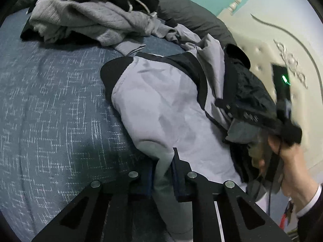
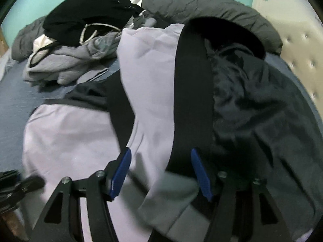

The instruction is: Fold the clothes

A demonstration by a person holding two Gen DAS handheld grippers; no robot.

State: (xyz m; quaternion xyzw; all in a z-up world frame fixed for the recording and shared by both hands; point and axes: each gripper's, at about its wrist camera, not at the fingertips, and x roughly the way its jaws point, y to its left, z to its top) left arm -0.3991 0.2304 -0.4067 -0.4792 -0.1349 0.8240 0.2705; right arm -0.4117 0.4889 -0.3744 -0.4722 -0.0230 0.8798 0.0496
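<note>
A blue patterned bedspread [image 1: 50, 100] carries a lilac-grey jacket [image 1: 161, 104] with black trim, lying at its middle. Behind the jacket sits a heap of grey and black clothes [image 1: 90, 20]. The left gripper [image 1: 163, 173] pinches the jacket's hem between 2 nearly closed jaws. The right gripper [image 2: 161, 173] stands wide open with jacket fabric lying between its jaws.
</note>
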